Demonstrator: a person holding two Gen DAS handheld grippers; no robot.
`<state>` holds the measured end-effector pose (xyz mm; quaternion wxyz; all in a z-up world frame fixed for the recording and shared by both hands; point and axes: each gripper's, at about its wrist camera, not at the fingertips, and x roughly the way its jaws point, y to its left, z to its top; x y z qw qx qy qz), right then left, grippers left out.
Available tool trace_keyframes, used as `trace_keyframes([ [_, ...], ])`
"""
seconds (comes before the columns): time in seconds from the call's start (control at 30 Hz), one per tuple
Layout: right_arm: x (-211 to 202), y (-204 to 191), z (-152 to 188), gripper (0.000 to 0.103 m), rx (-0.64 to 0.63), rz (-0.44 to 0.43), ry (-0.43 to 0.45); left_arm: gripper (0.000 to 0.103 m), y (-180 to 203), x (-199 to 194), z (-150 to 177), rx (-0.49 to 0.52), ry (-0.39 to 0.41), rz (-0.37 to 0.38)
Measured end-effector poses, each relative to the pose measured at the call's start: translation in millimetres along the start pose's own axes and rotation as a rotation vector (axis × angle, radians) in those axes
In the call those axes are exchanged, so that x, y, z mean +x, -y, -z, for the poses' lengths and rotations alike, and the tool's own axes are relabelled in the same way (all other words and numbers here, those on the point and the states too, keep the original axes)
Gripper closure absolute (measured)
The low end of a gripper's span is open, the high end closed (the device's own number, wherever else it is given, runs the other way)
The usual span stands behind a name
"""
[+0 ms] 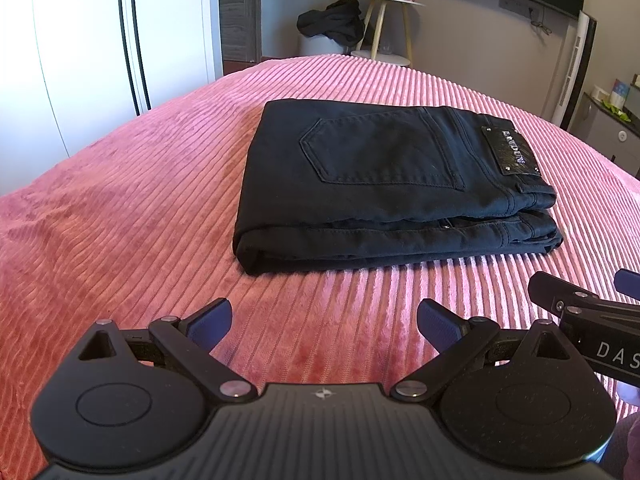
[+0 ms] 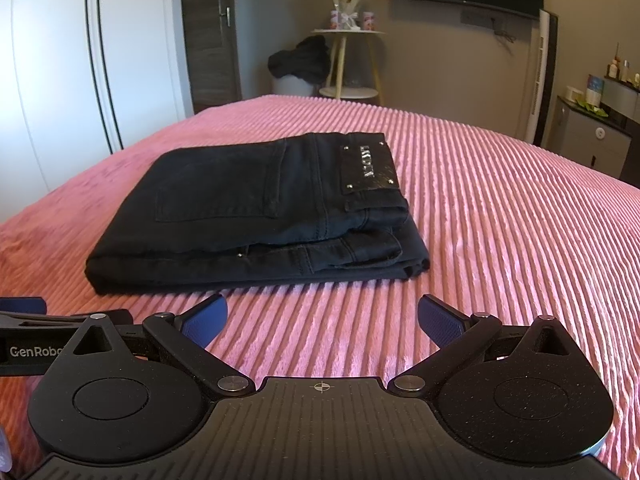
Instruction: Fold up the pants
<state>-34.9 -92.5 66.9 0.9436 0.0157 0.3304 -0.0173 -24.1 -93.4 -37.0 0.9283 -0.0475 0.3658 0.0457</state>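
Black pants (image 1: 384, 188) lie folded into a flat stack on the pink ribbed bedspread (image 1: 140, 220), back pocket and waistband patch on top. They also show in the right wrist view (image 2: 256, 208). My left gripper (image 1: 324, 326) is open and empty, held above the bedspread in front of the pants' near edge. My right gripper (image 2: 322, 322) is open and empty too, in front of the pants' waistband corner. The right gripper's side shows at the right edge of the left wrist view (image 1: 592, 308). The left gripper's side shows at the left edge of the right wrist view (image 2: 36, 340).
Beyond the bed's far edge stand a small round side table (image 2: 348, 40) and a white bin with dark clothes on it (image 2: 300, 68). A white wardrobe (image 1: 80, 48) is at the left. A cabinet (image 2: 600, 136) is at the right.
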Motion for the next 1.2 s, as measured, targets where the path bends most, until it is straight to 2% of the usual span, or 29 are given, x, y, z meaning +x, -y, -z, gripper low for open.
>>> trace_keyframes([
  [0.73, -0.9, 0.9, 0.6, 0.000, 0.009, 0.000, -0.001, 0.004, -2.8, 2.3, 0.1, -0.010, -0.012, 0.028],
  [0.97, -0.6, 2.3, 0.6, 0.000, 0.013, 0.000, -0.005, 0.004, 2.8, 2.8, 0.7, 0.024, -0.015, 0.006],
  [1.2, 0.0, 3.6, -0.3, 0.000, 0.015, 0.000, -0.006, 0.004, -0.6, 3.2, 0.1, 0.010, -0.024, 0.014],
])
